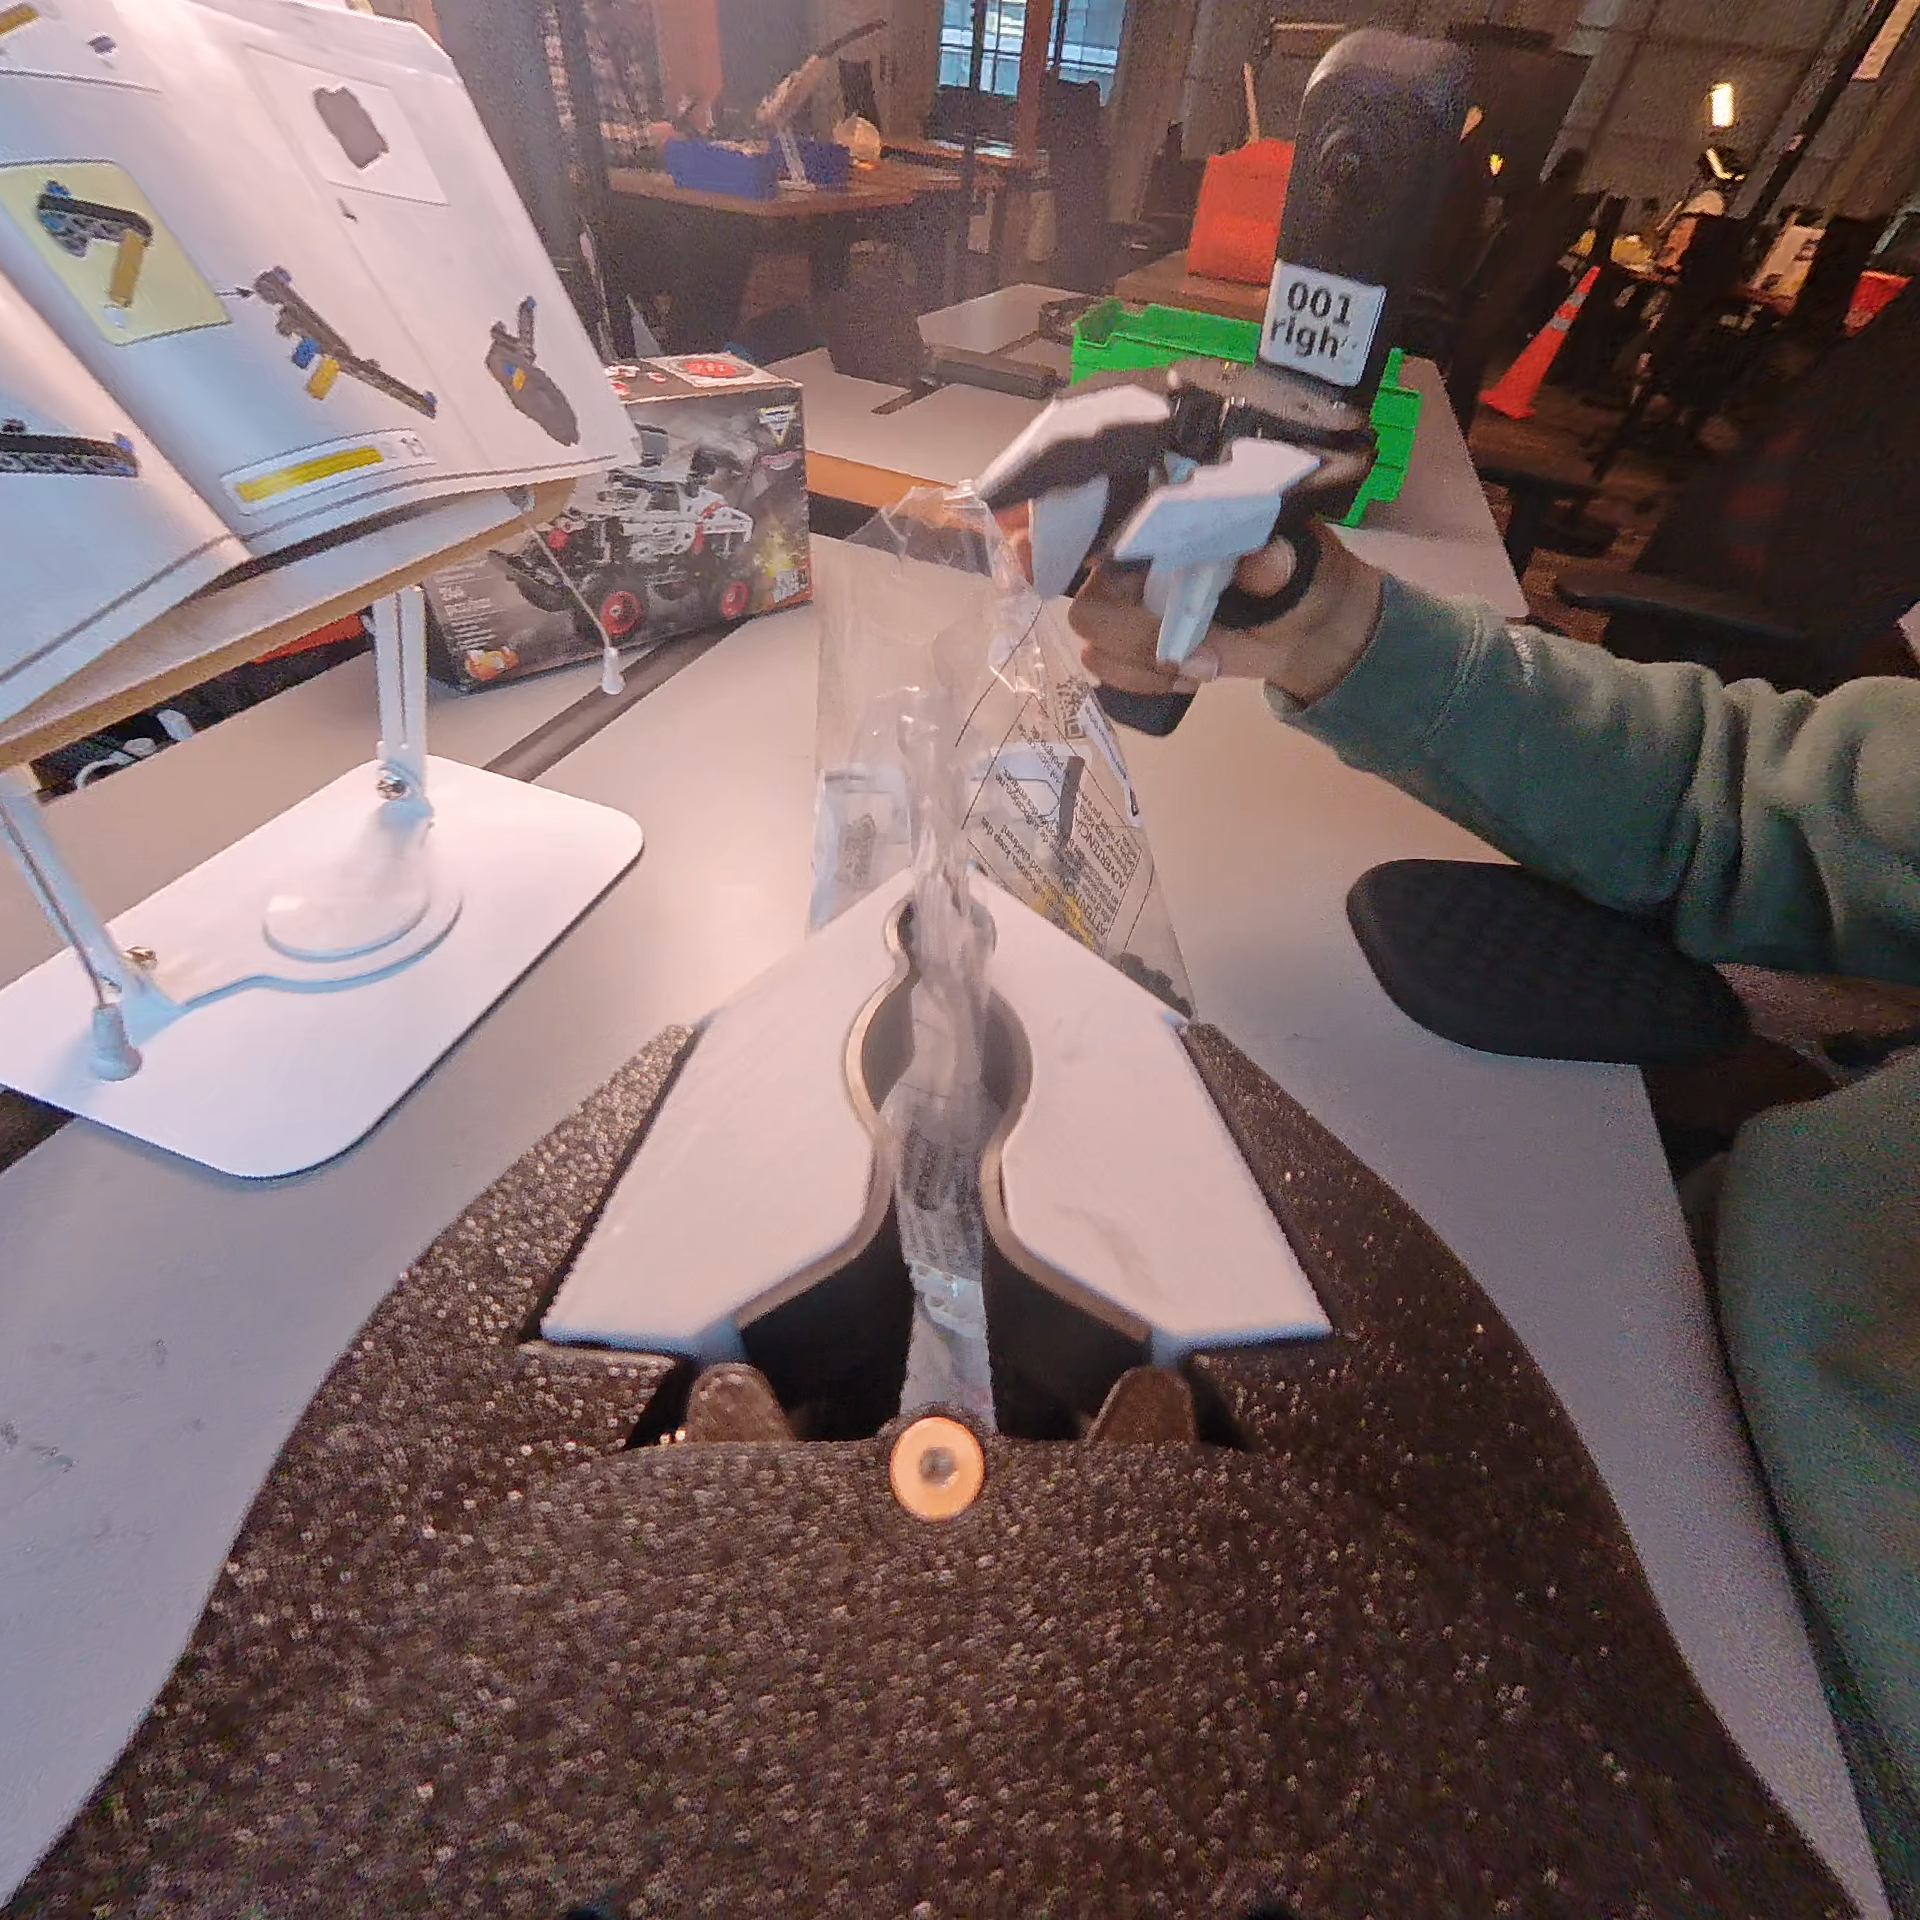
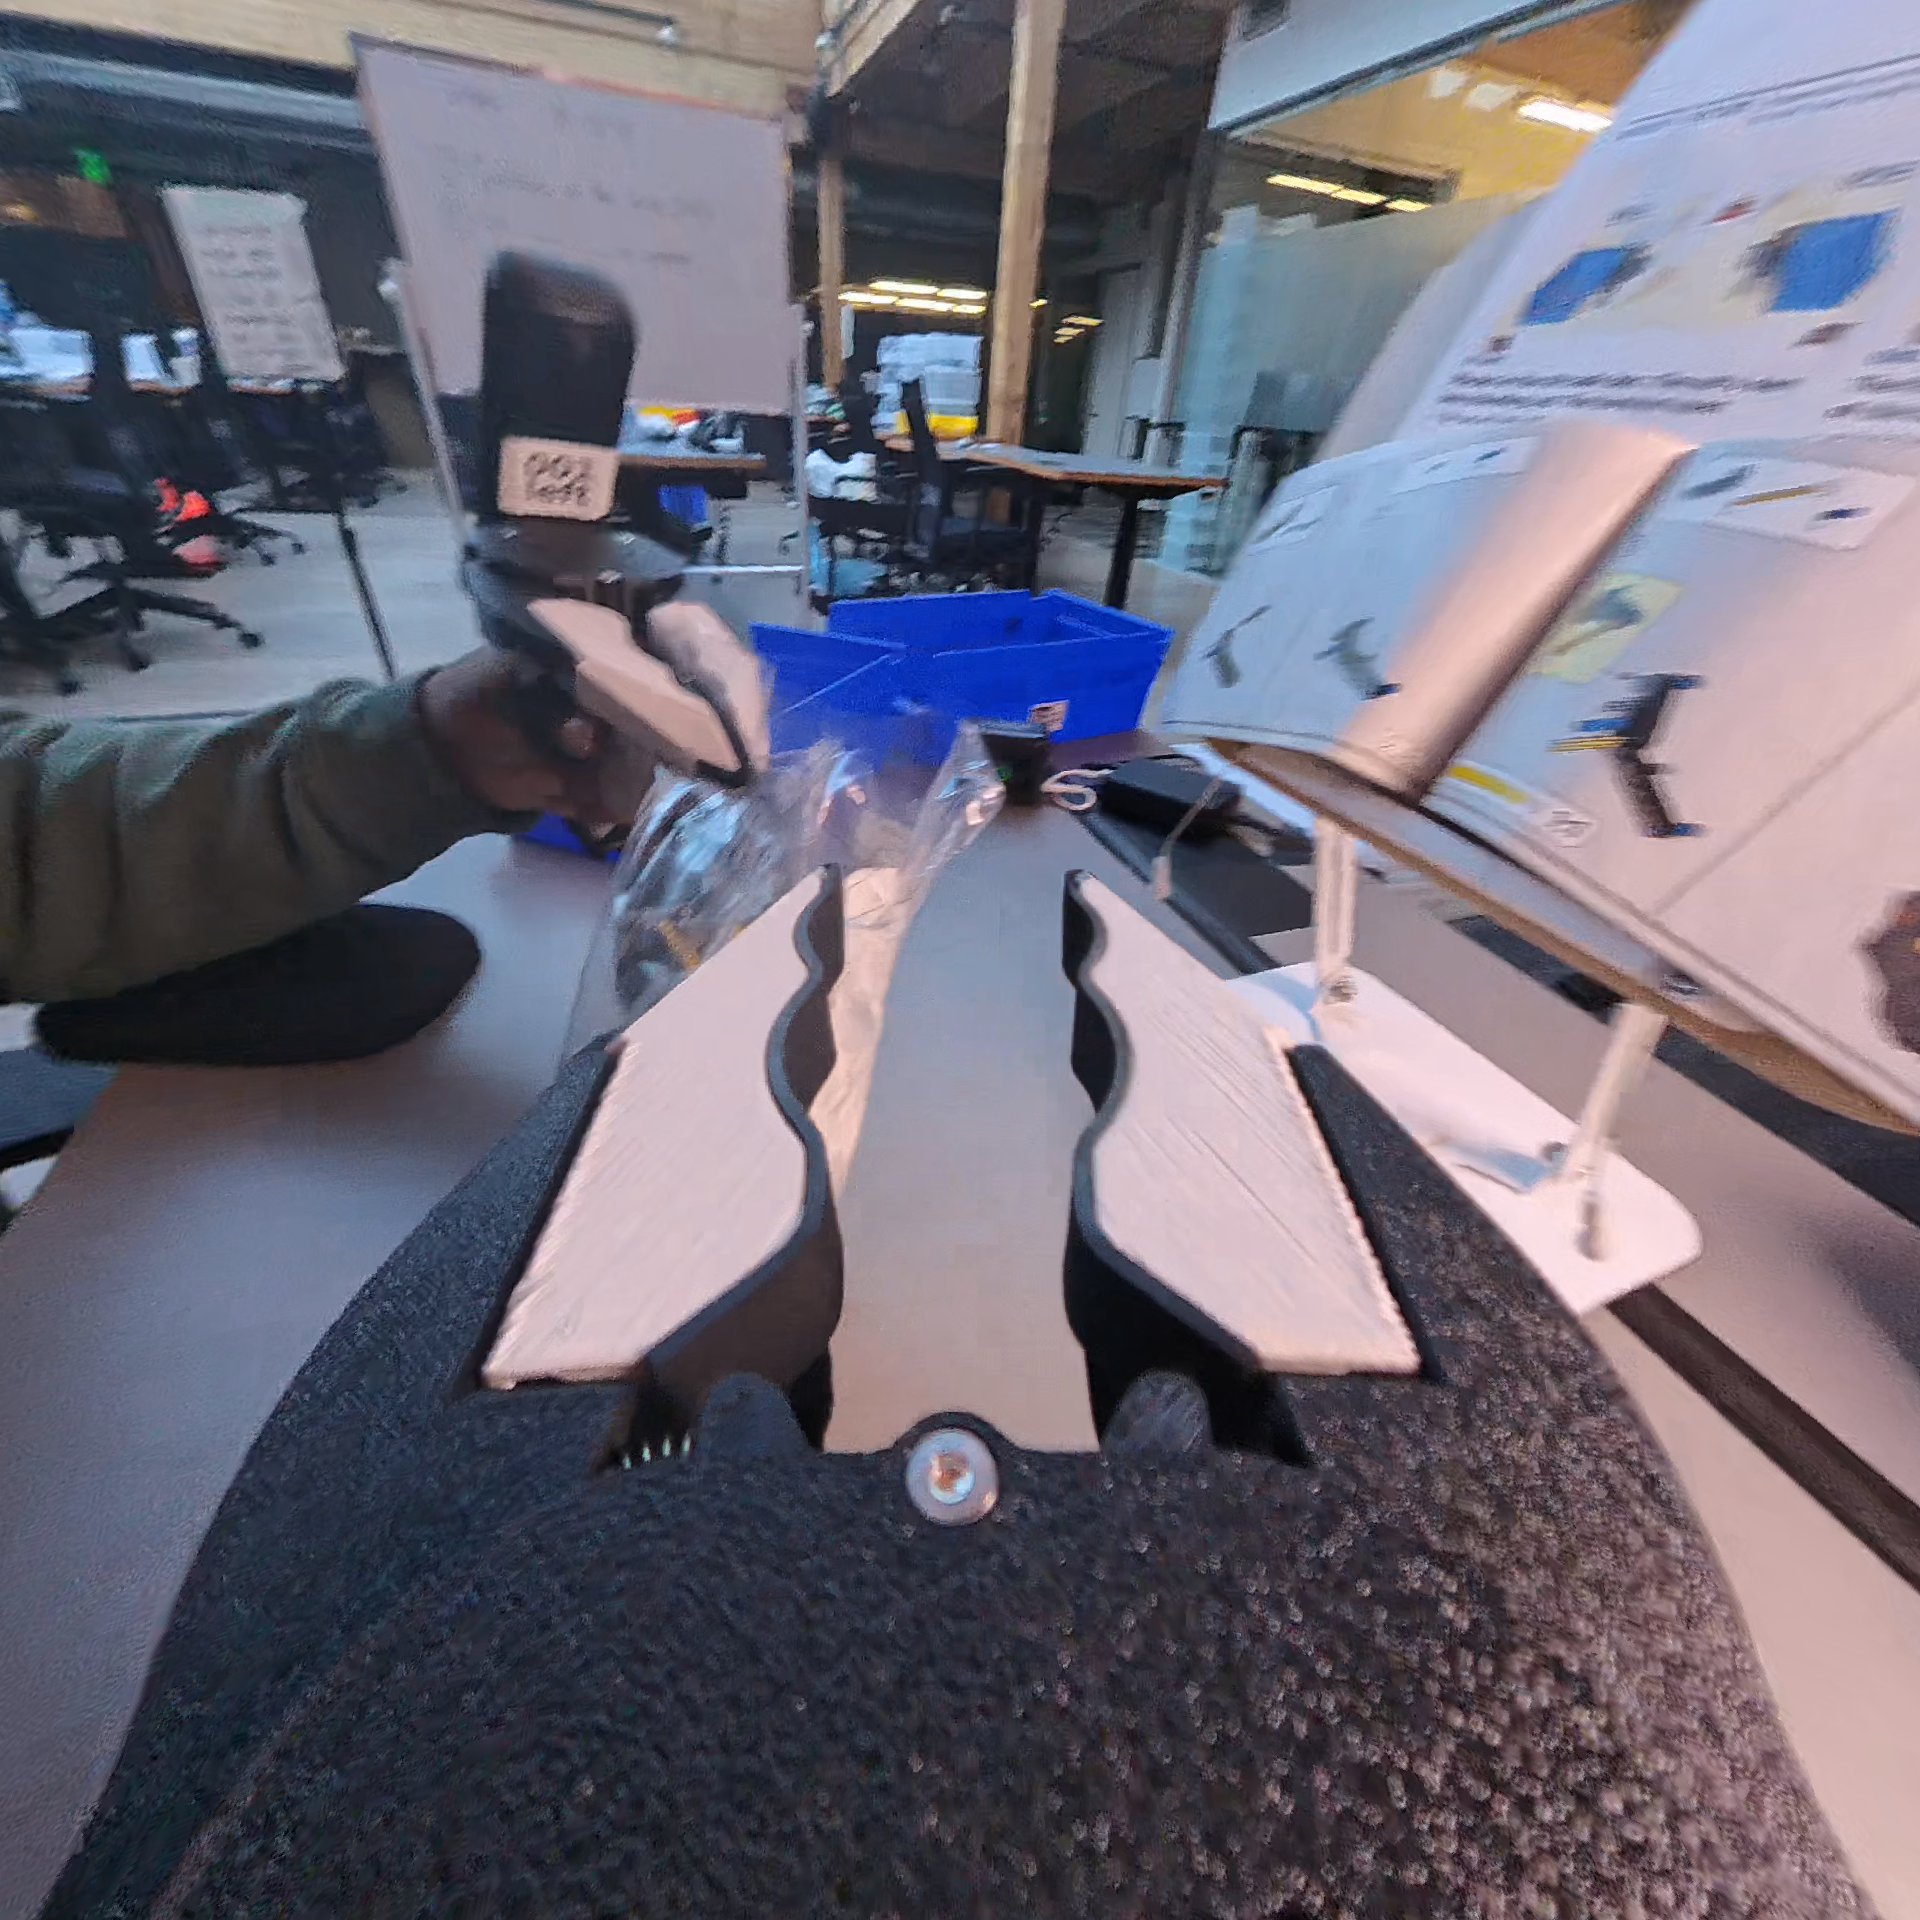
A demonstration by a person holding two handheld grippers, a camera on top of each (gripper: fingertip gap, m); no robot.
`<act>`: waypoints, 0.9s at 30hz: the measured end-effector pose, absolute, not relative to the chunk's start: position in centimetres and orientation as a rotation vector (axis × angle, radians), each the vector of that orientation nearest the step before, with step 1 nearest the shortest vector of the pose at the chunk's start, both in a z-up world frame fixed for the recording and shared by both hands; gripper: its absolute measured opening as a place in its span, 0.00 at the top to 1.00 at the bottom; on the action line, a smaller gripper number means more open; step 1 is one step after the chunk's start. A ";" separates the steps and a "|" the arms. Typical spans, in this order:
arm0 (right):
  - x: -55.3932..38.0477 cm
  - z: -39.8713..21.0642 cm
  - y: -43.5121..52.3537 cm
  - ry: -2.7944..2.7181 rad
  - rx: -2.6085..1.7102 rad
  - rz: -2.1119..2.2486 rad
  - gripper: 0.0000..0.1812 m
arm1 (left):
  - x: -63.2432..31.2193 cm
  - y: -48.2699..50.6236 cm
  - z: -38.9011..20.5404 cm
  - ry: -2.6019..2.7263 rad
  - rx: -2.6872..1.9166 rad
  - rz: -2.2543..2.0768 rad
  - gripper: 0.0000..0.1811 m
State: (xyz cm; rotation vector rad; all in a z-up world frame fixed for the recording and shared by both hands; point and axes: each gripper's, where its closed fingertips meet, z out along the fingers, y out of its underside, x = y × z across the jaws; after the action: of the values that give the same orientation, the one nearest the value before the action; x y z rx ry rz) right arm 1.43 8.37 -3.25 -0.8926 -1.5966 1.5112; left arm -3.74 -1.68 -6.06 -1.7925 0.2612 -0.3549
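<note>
A clear plastic bag (image 1: pixel 935 675) with printed markings and small dark parts inside is held up over the grey table (image 1: pixel 1330 810). My left gripper (image 1: pixel 940 894) is shut on the bag, which runs up between its fingers. The right gripper (image 1: pixel 1055 520) is at the bag's top corner with its jaws apart. In the right wrist view my right gripper (image 2: pixel 951 888) is open. A strip of the bag (image 2: pixel 707 862) lies against its left finger's inner edge. The left gripper (image 2: pixel 732 764) shows farther off, clamped on the bag.
An open instruction booklet (image 1: pixel 260 312) rests on a stand with a white base plate (image 1: pixel 312 1039) at the left. A toy truck box (image 1: pixel 665 499) stands behind it. Green bins (image 1: pixel 1164 343) and blue bins (image 2: pixel 987 655) sit farther off. A black padded armrest (image 1: pixel 1538 956) is under the sleeved arm.
</note>
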 end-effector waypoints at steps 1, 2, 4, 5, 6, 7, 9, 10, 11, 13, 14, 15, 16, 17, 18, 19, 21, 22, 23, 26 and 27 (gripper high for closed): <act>0.7 -2.4 10.7 -1.523 -0.939 1.479 0.74 | -4.3 -1.3 -6.2 0.261 -1.795 -0.354 1.00; -0.1 -1.8 13.3 -1.448 -0.988 1.430 0.73 | -4.8 -1.0 -6.3 0.256 -1.796 -0.363 1.00; -1.7 -1.1 18.8 -1.283 -1.100 1.334 0.71 | -5.6 -0.2 -6.5 0.248 -1.797 -0.368 1.00; -2.4 -0.8 20.7 -1.218 -1.134 1.311 0.71 | -6.0 0.2 -6.6 0.241 -1.797 -0.363 1.00; -3.1 -0.4 21.7 -1.175 -1.142 1.291 0.71 | -6.5 0.5 -6.6 0.234 -1.797 -0.359 1.00; -3.9 0.0 21.9 -1.157 -1.117 1.255 0.71 | -6.9 0.8 -6.7 0.227 -1.798 -0.357 1.00; -6.2 0.6 20.9 -1.183 -1.020 1.124 0.68 | -7.9 1.2 -6.9 0.211 -1.796 -0.346 1.00; -7.7 0.5 20.1 -1.211 -0.968 1.039 0.65 | -8.4 1.3 -6.9 0.210 -1.790 -0.329 1.00; -9.2 0.3 19.3 -1.242 -0.910 0.948 0.63 | -8.7 1.2 -6.9 0.214 -1.778 -0.312 1.00; -12.3 -0.4 17.8 -1.291 -0.804 0.780 0.63 | -9.1 0.9 -6.6 0.211 -1.757 -0.296 0.99; -13.7 -0.7 17.0 -1.303 -0.774 0.739 0.63 | -9.4 0.7 -6.5 0.205 -1.750 -0.279 1.00; -15.0 -0.9 16.2 -1.313 -0.757 0.730 0.62 | -9.8 0.6 -6.4 0.195 -1.742 -0.252 0.99; -16.1 -0.9 15.4 -1.320 -0.752 0.728 0.61 | -10.3 0.5 -6.4 0.176 -1.742 -0.227 1.00; -17.1 -0.9 14.8 -1.328 -0.751 0.720 0.61 | -11.0 0.4 -6.6 0.147 -1.753 -0.208 0.99; -17.9 -0.8 14.4 -1.329 -0.757 0.721 0.61 | -11.7 0.5 -6.9 0.107 -1.772 -0.196 0.99; -18.3 -0.7 14.1 -1.320 -0.772 0.746 0.61 | -12.5 0.5 -7.3 0.055 -1.786 -0.197 0.98; -18.6 -0.4 13.8 -1.299 -0.808 0.812 0.62 | -14.1 0.6 -8.5 -0.088 -1.809 -0.234 1.00; -18.5 -0.4 13.9 -1.291 -0.822 0.829 0.62 | -14.9 0.6 -9.5 -0.171 -1.832 -0.252 1.00; -18.2 -0.5 13.9 -1.287 -0.832 0.838 0.62 | -15.7 0.6 -10.7 -0.245 -1.853 -0.246 1.00; -16.9 -1.1 14.2 -1.288 -0.855 0.833 0.63 | -16.7 0.2 -14.3 -0.421 -1.883 -0.284 1.00; -16.3 -1.3 14.4 -1.292 -0.862 0.828 0.63 | -16.5 0.1 -15.4 -0.474 -1.875 -0.340 1.00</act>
State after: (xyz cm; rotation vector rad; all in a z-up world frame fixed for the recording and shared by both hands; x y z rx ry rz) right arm -16.31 14.42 -1.34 -0.8621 -1.2920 0.8277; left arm -16.46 0.07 -15.39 -1.8752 -0.4744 -0.3404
